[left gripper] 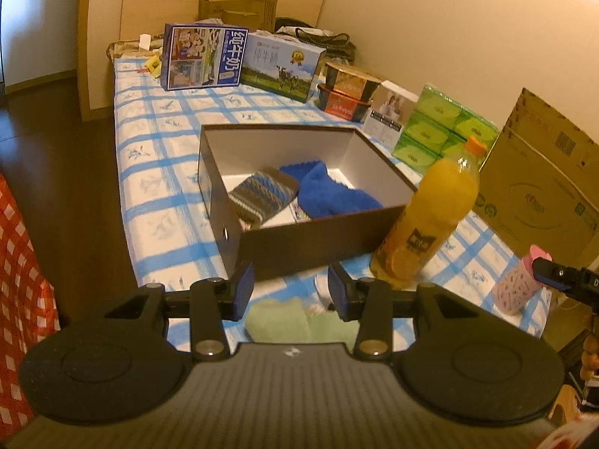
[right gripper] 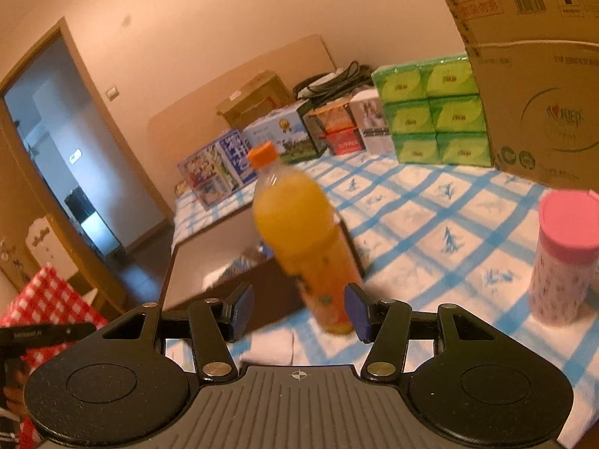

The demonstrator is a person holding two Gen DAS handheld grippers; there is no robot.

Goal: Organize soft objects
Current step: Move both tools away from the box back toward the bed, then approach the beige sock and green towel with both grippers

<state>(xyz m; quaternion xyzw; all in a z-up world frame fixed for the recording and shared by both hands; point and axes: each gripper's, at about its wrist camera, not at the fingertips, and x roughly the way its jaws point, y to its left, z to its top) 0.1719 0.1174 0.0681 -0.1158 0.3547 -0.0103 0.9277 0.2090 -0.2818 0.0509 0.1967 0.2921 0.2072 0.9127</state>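
A brown open box (left gripper: 307,239) sits on the blue-checked bed cover and holds a striped knit piece (left gripper: 262,194) and a fluffy blue sock (left gripper: 329,191). My left gripper (left gripper: 292,292) hovers in front of the box, open, its pads touching nothing. Beneath it on the cover lie a pale green soft piece (left gripper: 288,321) and a bit of white fabric (left gripper: 322,292). In the blurred right wrist view my right gripper (right gripper: 299,312) is open too. It is above a white soft piece (right gripper: 269,344), near the box (right gripper: 209,262).
An orange juice bottle (left gripper: 430,217) (right gripper: 299,224) stands at the box's right corner, and a pink-lidded cup (left gripper: 516,284) (right gripper: 565,258) farther right. Milk cartons (left gripper: 202,56), green tissue packs (left gripper: 438,131) and a large cardboard box (left gripper: 543,176) line the wall side. A red-checked bag (left gripper: 18,280) is at the left.
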